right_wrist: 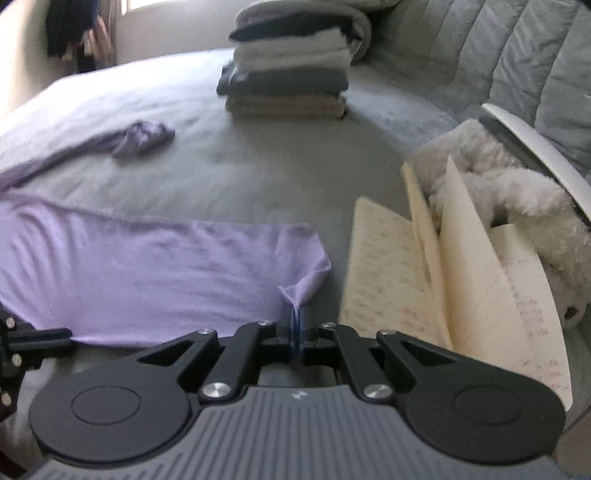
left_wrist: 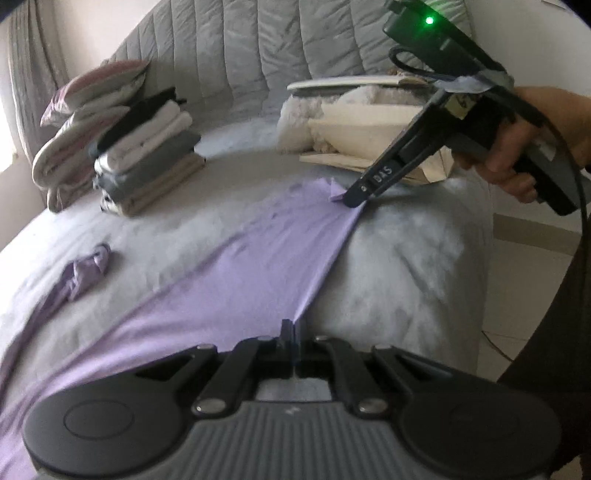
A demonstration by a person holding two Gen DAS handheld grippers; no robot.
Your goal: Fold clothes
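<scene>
A lilac garment [left_wrist: 207, 280] lies spread across a grey bed [left_wrist: 402, 266], and both tongs are clamped on its near edge. In the left wrist view the left tongs [left_wrist: 293, 330] are closed tight on a pinch of the lilac cloth at the bottom centre, and the hem runs taut from there up to the right tongs [left_wrist: 351, 197], which are also closed on a corner of the cloth, with a small flap sticking up just beside their tip. A hand [left_wrist: 517, 155] grips the handle of the right tool, which carries a lit green light [left_wrist: 429, 20]. In the right wrist view the right tongs [right_wrist: 294, 326] are pressed together on a gathered corner of the garment [right_wrist: 147, 269], whose body stretches flat to the left. One sleeve [right_wrist: 142, 139] trails away across the bed and ends in a bunched knot, apart from the main body. Farther back, a stack of folded clothes [right_wrist: 288, 77] stands near the quilted grey headboard [left_wrist: 240, 48], with pillows [left_wrist: 74, 122] just beside it. To the right of the garment an open notebook [right_wrist: 461, 280] lies on the bed, its pages standing up, touching a fluffy white soft toy [right_wrist: 517, 192].
</scene>
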